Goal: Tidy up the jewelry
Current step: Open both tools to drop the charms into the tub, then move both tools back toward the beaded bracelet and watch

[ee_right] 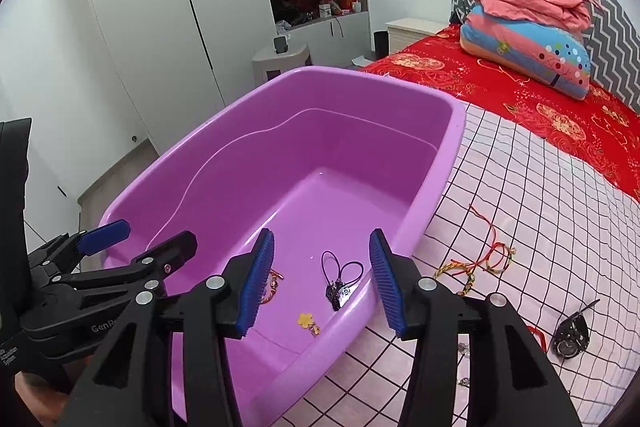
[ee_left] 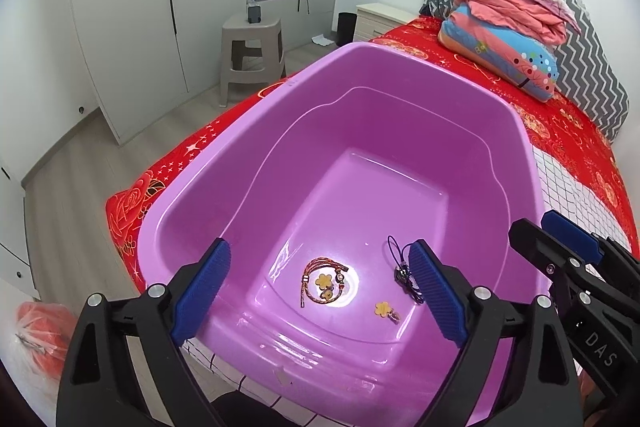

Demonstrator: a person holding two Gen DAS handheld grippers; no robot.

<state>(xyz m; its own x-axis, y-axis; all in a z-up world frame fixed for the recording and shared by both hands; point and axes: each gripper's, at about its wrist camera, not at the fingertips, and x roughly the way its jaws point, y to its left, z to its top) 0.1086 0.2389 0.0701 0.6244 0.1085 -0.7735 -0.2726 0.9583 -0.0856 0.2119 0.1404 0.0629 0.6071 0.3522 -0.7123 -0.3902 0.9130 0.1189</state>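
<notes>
Three trinkets lie in purple plastic tub (ee_right: 448, 147) on bed; both grippers' fingers released, empty. Red-and-gold cord bracelets (ee_right: 482, 261) lie on checked sheet (ee_right: 540, 187), right of right gripper (ee_right: 322, 283), running away rightward; right gripper nearer than left gripper (ee_left: 320, 295).

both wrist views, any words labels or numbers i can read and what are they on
"DAS": white letters on the black body of the right gripper, seen in the left wrist view.
"GenR", cut off: on the black body of the left gripper, seen in the right wrist view.
Small white print at the picture's left edge, same body: too small to read.
Print on the blue pillow: too blurred to read.
</notes>
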